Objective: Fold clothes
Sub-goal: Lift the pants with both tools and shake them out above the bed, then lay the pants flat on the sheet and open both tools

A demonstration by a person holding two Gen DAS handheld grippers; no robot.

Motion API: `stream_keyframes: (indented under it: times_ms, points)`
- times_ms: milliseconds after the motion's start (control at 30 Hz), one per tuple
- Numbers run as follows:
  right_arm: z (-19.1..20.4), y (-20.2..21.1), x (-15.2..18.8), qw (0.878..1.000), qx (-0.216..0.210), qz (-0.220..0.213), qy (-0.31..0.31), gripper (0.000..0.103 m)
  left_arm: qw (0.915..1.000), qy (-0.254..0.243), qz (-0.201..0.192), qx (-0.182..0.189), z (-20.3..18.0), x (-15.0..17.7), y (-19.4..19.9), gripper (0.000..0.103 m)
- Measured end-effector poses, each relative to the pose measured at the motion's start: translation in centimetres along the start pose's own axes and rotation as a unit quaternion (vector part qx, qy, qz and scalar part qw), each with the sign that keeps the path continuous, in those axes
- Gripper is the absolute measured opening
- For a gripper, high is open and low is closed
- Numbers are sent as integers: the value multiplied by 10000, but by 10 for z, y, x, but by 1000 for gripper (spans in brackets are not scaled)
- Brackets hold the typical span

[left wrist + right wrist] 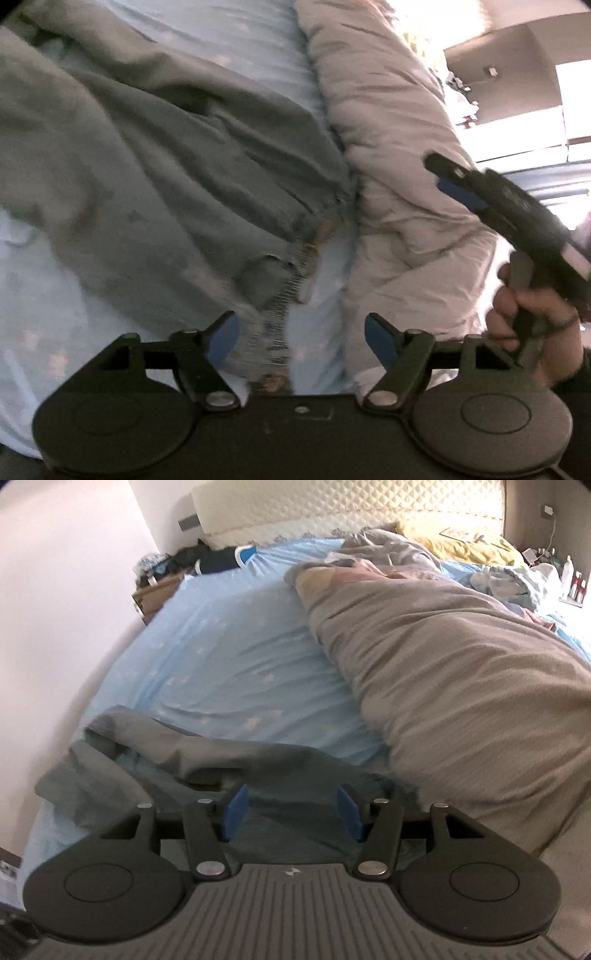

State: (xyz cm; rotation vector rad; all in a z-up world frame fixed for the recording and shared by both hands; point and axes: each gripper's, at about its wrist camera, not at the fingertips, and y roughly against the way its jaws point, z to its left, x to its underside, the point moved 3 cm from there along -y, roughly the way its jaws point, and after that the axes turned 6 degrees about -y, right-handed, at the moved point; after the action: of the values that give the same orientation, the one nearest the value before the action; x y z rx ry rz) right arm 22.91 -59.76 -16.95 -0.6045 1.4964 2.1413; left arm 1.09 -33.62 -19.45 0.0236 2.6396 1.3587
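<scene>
A dark grey-green garment [155, 177] lies crumpled on the light blue bedsheet [317, 310]; its elastic waistband [291, 280] points toward my left gripper. My left gripper [301, 341] is open and empty, just above the waistband end. My right gripper [291, 814] is open and empty, hovering over the same garment [207, 760] near the bed's near edge. In the left wrist view the right gripper [456, 186] appears at the right, held by a hand [524, 317], above the quilt.
A thick grey-brown quilt [461, 672] lies bunched along the right of the bed [229, 653]. A white wall [66, 590] runs along the left. A padded headboard [351, 509], yellow pillow [465, 542], clothes pile and nightstand clutter sit at the far end.
</scene>
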Motion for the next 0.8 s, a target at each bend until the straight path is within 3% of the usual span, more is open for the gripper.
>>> stream_keyframes:
  times_ms: [200,333,567,800]
  points:
    - [50,-7,49,9998,68,127,-152,57,9973,601,-308,-300,97,2,70,74]
    - [89,-18,89,9981,50,450,-426,57,9878,1387,-673,-228,185,-12,115,74]
    - [162,-38,151,9846,403,1067,-1321,57,9538,2618,-1470,108,329,-47,199,76]
    - [215,-57,173,9685,825,1289,-1966,57,9227,3373,-1866,61,449,-99,232,76]
